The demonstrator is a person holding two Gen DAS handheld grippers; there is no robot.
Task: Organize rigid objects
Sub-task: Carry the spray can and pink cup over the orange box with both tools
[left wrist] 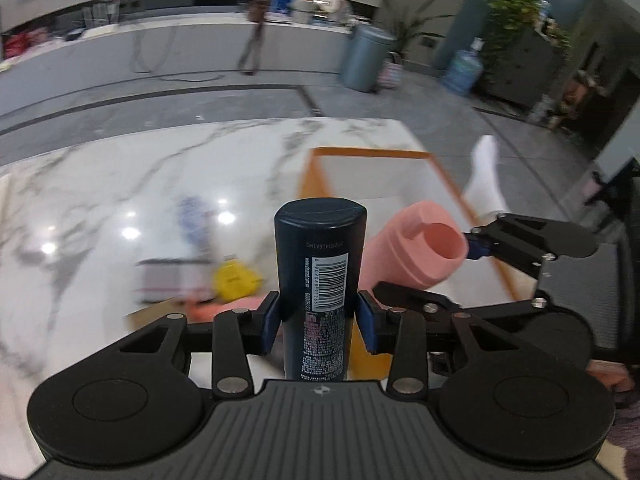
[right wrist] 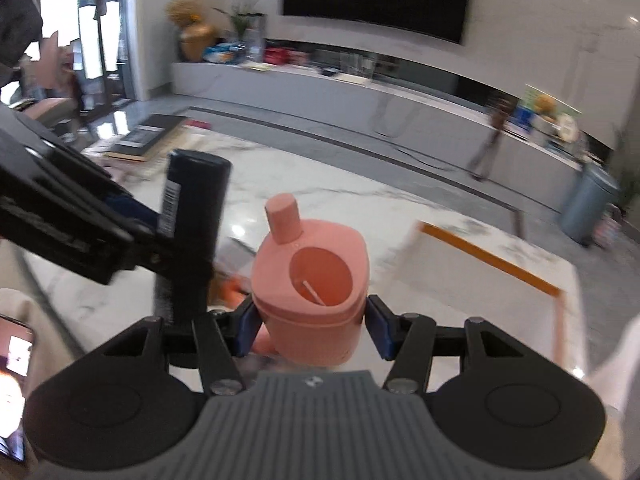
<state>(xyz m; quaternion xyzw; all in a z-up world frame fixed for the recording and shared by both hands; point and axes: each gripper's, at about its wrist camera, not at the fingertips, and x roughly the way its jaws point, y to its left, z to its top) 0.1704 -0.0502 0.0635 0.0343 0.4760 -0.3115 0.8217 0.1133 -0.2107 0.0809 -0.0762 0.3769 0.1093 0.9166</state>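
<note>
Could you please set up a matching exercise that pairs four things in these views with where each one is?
Things:
1. dark blue spray can
2. pink bottle
3. orange-edged tray
4. yellow object

Places:
A. lying on the marble table, ahead of the left claw
B. gripped upright in the left claw
C. resting on the marble table near its far right corner
D. gripped in the right claw

Pairs: 1-B, 2-D, 3-C, 4-A
</note>
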